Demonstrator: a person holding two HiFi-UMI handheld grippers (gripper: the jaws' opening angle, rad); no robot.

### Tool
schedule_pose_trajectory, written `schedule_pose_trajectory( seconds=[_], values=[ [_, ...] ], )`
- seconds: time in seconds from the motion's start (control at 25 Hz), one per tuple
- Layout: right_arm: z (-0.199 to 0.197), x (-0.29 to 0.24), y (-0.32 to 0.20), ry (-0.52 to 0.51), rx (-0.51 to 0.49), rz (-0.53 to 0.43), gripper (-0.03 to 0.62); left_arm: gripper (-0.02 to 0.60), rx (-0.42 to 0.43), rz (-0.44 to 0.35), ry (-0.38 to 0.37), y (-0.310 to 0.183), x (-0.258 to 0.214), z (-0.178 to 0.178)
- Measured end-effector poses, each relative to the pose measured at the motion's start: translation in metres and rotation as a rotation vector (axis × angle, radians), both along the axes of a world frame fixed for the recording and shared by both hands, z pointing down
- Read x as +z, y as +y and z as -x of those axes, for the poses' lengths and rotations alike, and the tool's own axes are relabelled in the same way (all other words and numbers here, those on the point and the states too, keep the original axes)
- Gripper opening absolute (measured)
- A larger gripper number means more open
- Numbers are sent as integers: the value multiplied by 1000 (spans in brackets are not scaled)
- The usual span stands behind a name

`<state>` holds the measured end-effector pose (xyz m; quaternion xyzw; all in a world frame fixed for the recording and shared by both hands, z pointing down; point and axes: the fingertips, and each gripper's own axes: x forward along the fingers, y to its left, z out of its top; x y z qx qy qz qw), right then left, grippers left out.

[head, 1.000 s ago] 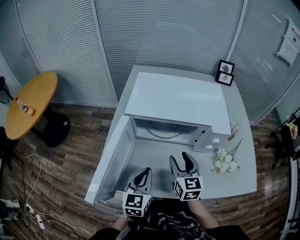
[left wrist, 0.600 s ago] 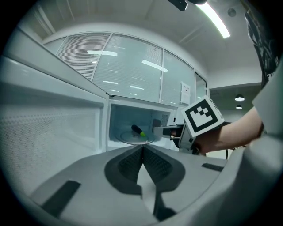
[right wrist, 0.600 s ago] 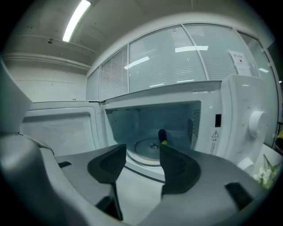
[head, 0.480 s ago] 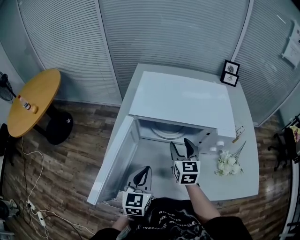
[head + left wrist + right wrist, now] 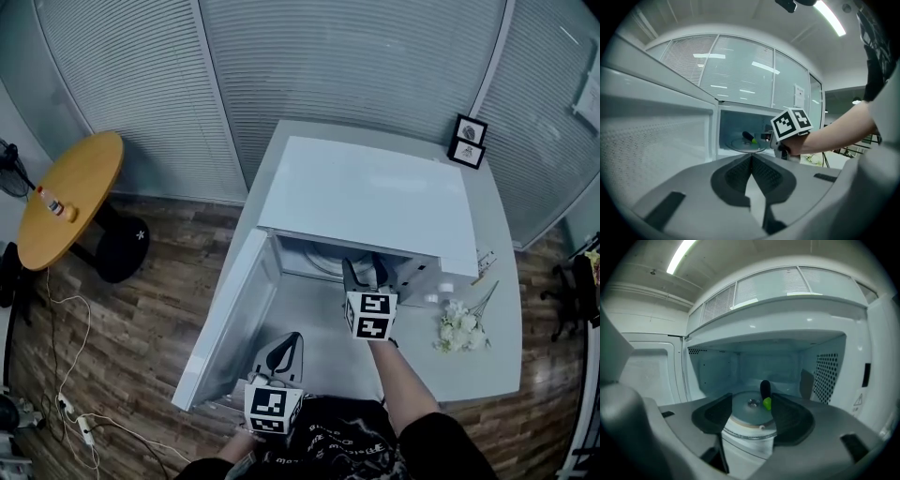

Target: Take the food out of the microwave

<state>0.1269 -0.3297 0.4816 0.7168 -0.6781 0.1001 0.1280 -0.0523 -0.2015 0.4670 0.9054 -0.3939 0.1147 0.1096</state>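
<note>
My right arm is stretched forward over the worktop [image 5: 487, 347], forearm bare and nearly straight. It carries the right gripper [image 5: 366, 270] up to the mouth of the microwave [image 5: 366, 202]. From the head view its tips reach just under the front edge of the white top. The marker cube sits behind them, facing up. The gripper points into the cavity, a little downward.

The fingers [image 5: 715, 414] of this gripper are opening and already stand wide apart. They hold nothing and nothing presses on the pads.

The food [image 5: 765, 391] is a dark long piece with a green end. It lies inside the microwave on the round glass plate [image 5: 747, 411], a little right of the plate's middle. In the right gripper view it appears in the gap between my two fingers, closer to the right one. It is farther in than the tips, and neither finger touches it.

The microwave door [image 5: 230, 319] is swung fully open to the left.

My left hand stays low and near my body, at the near edge of the worktop, beside the near end of the open door. The left gripper [image 5: 292, 339] points toward the microwave. Its fingers are closed together, tip against tip, with nothing between them.

To the right of the microwave a bunch of white flowers [image 5: 459, 326] lies on the worktop.
</note>
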Motion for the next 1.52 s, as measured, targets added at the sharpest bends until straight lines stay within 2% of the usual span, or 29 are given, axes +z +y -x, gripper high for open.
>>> schedule_pose_trajectory(
  seconds=[0.36,0.68,0.92,1.28,1.4,1.52],
  values=[
    [-10,15,-34,40,19,18,259,8,15,-5,-13,3,-3,0],
    [-24,30,-46,63,34,44,261,8,-36,32,-2,11,9,6],
    [-30,36,-58,81,36,54,261,8,-105,62,17,13,22,15],
    [-39,40,-69,96,86,41,261,8,-124,87,11,22,39,28],
    [-45,43,-73,114,83,68,261,8,-123,92,4,24,44,32],
    [-44,49,-79,139,66,136,261,8,-120,79,0,25,48,32]
  ],
)
